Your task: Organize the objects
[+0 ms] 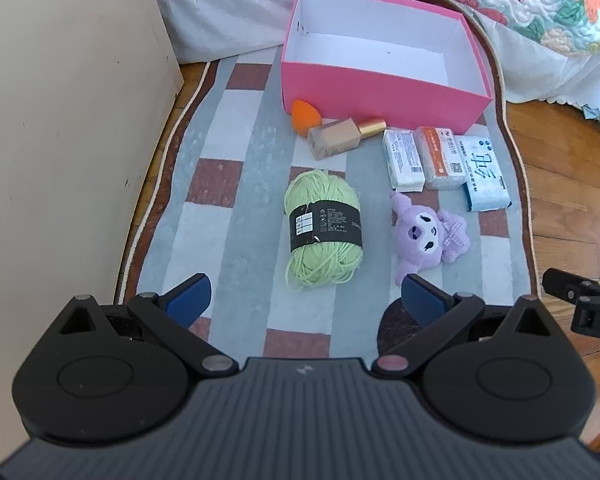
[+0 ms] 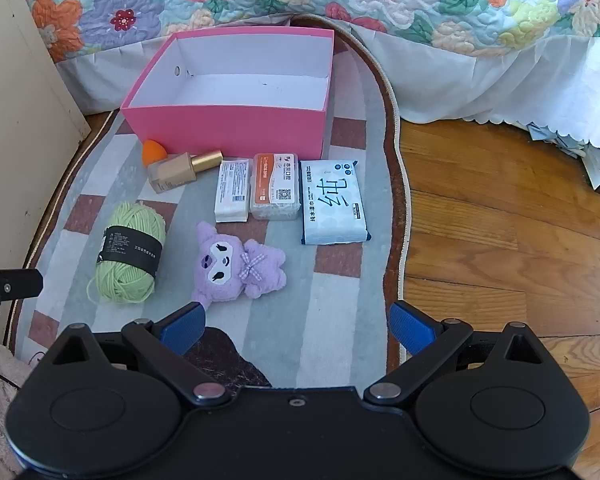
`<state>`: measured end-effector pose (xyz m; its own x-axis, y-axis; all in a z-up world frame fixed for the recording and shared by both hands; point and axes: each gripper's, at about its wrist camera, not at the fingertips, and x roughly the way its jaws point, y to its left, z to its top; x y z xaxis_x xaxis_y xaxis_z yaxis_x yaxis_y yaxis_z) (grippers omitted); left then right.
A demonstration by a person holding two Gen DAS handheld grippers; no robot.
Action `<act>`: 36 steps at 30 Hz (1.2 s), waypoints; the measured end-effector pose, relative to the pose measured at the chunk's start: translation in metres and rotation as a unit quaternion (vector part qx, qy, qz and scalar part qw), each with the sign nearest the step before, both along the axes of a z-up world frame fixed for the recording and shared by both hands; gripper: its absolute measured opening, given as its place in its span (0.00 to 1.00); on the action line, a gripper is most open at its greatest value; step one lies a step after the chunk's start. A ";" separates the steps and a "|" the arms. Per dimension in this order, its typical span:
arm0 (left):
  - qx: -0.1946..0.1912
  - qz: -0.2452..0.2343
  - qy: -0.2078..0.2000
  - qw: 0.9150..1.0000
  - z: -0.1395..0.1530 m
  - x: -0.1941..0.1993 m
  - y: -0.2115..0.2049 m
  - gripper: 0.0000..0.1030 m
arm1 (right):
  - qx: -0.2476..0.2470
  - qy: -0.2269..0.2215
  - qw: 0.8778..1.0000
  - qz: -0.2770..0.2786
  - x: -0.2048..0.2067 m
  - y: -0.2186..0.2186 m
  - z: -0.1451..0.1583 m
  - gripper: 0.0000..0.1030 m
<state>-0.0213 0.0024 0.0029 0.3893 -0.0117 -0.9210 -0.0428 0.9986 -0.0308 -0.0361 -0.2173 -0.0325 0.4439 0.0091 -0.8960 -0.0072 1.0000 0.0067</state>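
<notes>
Both grippers, left and right, hover spread wide, holding nothing. The pink box stands at twelve o'clock against the rug's far edge; yarn and plush lie nearer, bare rug between.

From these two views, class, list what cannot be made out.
- Yarn label print: too small in both views.
- Right gripper, left view: cut off by the frame edge.
- Rug near edge: hidden by the gripper bodies.
- Pink box near inner wall: hidden by its own front.
</notes>
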 end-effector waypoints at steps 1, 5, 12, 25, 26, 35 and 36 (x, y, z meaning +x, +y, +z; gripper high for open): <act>0.000 0.006 0.003 1.000 -0.001 0.001 0.000 1.00 | -0.001 0.000 1.000 0.001 0.001 0.001 -0.001 0.97; -0.012 0.009 -0.001 1.000 0.001 0.004 -0.003 1.00 | -0.002 0.004 1.000 0.000 0.005 0.003 -0.006 0.97; -0.006 0.018 0.000 1.000 -0.002 0.005 -0.004 1.00 | 0.000 0.007 1.000 0.002 0.006 0.003 -0.008 0.97; 0.026 -0.006 -0.053 0.998 0.008 -0.008 -0.008 1.00 | -0.003 -0.004 1.000 -0.005 0.008 -0.005 -0.002 0.97; 0.024 -0.010 -0.057 0.998 0.009 -0.008 -0.009 1.00 | -0.003 -0.005 1.000 -0.004 0.008 -0.005 -0.002 0.97; 0.026 0.000 -0.057 0.998 0.005 -0.005 -0.013 1.00 | 0.000 -0.001 1.000 0.000 0.009 0.000 -0.006 0.97; 0.023 0.006 -0.052 0.998 0.003 -0.004 -0.012 1.00 | 0.001 -0.001 1.000 -0.001 0.009 0.000 -0.006 0.97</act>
<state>-0.0256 -0.0095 0.0060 0.4821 0.0346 -0.8755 -0.0545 0.9985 0.0095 -0.0273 -0.2176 -0.0390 0.4450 0.0104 -0.8955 -0.0059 0.9999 0.0087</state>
